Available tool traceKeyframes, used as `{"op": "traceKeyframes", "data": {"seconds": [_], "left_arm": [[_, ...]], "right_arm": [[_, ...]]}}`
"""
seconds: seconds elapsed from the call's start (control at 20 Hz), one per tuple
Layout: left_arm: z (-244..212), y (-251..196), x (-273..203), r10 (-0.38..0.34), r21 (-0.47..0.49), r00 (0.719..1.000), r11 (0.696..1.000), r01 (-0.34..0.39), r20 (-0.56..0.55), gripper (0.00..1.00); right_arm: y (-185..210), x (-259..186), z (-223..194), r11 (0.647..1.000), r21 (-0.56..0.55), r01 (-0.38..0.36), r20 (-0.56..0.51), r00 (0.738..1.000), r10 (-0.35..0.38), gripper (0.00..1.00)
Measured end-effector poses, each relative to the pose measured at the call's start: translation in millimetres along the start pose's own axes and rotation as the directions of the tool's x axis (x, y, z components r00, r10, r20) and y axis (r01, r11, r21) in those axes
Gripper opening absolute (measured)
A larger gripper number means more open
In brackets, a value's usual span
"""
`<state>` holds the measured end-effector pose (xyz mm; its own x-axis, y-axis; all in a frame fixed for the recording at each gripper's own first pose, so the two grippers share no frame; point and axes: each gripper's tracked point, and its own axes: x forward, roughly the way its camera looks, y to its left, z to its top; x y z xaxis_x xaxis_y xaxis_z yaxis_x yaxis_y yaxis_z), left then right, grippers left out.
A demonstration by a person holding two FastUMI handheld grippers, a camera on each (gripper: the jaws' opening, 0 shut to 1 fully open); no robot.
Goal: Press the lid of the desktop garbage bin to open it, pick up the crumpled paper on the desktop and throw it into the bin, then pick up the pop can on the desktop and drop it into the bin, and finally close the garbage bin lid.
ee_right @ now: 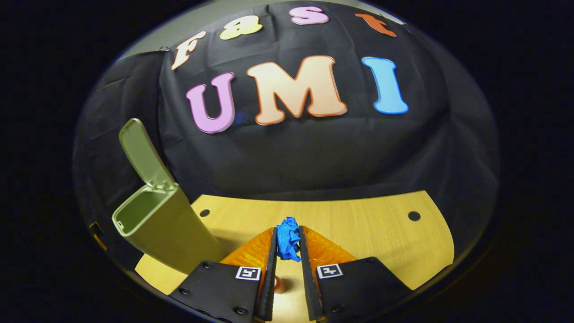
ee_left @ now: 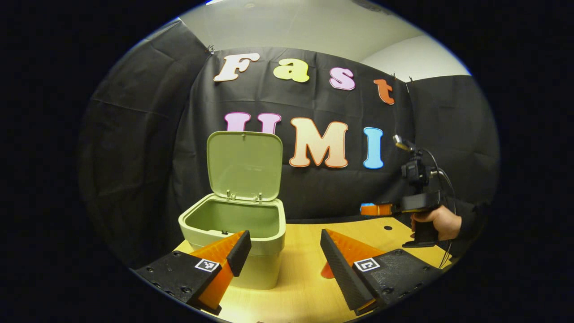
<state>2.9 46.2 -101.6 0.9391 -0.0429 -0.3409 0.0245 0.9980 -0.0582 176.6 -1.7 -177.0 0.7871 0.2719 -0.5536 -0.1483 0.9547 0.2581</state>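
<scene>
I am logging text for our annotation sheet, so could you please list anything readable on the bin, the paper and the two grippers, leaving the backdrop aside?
Bin and its lid: no text visible.
Crumpled paper: no text.
Left gripper and right gripper: each carries two square black-and-white markers, which are patterns rather than words or numbers.

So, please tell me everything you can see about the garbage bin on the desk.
The garbage bin is pale green, looks like plastic, and has a rounded rectangular body. Its lid is hinged at the back edge and stands open, nearly upright. What shows of the inside looks empty. It stands upright on the wooden desktop, at its left part in the right gripper view. Neither gripper touches it.
</scene>
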Motion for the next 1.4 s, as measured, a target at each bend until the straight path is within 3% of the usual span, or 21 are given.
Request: {"op": "traceKeyframes", "data": {"seconds": [0.45, 0.8, 1.2, 1.25, 1.4], "left_arm": [[-0.2, 46.0, -19.3, 0.065, -0.020, 0.998, 0.998, -0.065, 0.020, 0.93], [2.9, 87.5, -37.0, 0.117, -0.010, 0.993, 0.993, -0.117, 0.033, 0.92], [2.8, 119.4, -51.4, 0.146, 0.010, 0.989, 0.989, -0.146, 0.033, 0.92], [1.7, 121.7, -51.8, 0.147, 0.007, 0.989, 0.989, -0.148, 0.030, 0.92], [0.3, 122.1, -48.2, 0.145, -0.002, 0.989, 0.989, -0.145, 0.027, 0.93]], "right_arm": [[89.6, -25.7, 46.0, 0.958, -0.192, -0.215, 0.105, 0.966, 0.238, 0.29], [129.2, 15.2, 50.5, 0.906, -0.259, -0.335, 0.052, 0.932, 0.360, 0.30], [152.3, 36.7, 31.2, 0.880, -0.297, -0.371, 0.000, 0.921, 0.389, 0.29], [152.2, 39.3, 30.8, 0.881, -0.297, -0.368, -0.003, 0.923, 0.385, 0.36], [151.1, 49.4, 25.0, 0.886, -0.295, -0.358, -0.010, 0.928, 0.372, 0.37]]}}
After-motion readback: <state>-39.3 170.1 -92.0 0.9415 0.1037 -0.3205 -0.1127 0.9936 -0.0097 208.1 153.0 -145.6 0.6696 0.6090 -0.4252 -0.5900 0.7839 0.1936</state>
